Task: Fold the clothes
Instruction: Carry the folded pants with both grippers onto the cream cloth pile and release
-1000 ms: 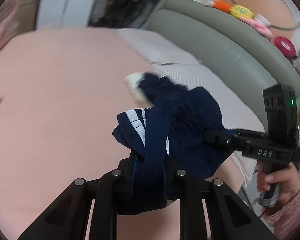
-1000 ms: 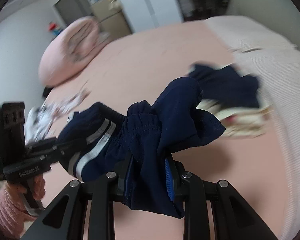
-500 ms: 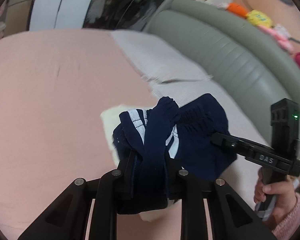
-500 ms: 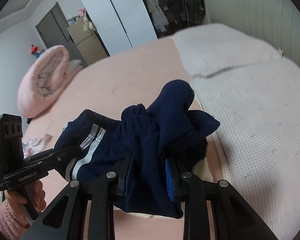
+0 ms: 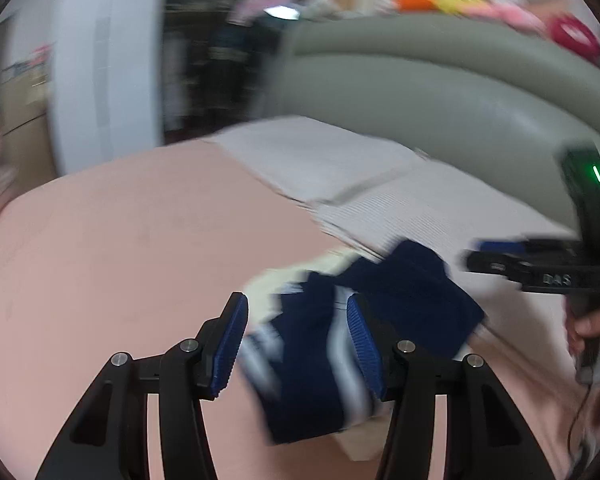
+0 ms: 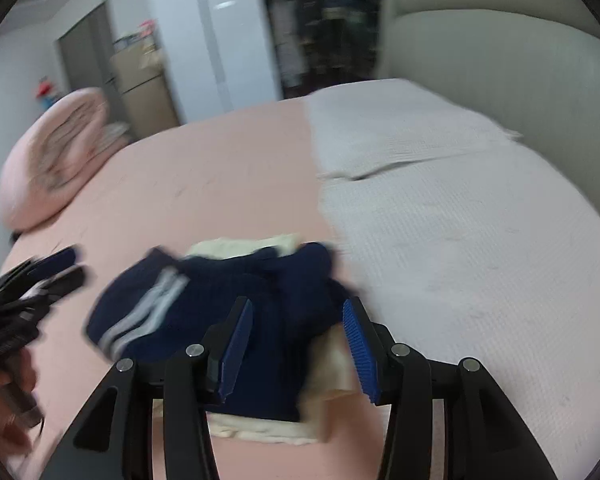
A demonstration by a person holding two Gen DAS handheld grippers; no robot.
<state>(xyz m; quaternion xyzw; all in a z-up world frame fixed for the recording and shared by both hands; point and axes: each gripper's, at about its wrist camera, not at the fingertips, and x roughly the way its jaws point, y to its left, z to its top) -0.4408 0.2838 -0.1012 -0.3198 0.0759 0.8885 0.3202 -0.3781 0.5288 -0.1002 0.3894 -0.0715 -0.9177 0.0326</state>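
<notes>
Navy shorts with white side stripes (image 5: 312, 356) lie bunched on a cream folded garment (image 6: 260, 428) on the pink bed. My left gripper (image 5: 296, 312) is open just above the shorts, its blue pads apart on either side of them. My right gripper (image 6: 296, 316) is open too, over the other end of the shorts (image 6: 228, 312). The right gripper also shows in the left wrist view (image 5: 540, 268), and the left gripper shows blurred in the right wrist view (image 6: 40, 280).
A pink sheet (image 6: 204, 184) covers the bed, with a grey-white waffle blanket (image 6: 440, 200) toward the grey padded headboard (image 5: 440, 92). A pink pillow (image 6: 52, 160) lies at the far left. Toys (image 5: 500, 8) sit above the headboard.
Both grippers have opened and let go of the navy shorts, which now lie on the cream garment. Both views swung toward the headboard.
</notes>
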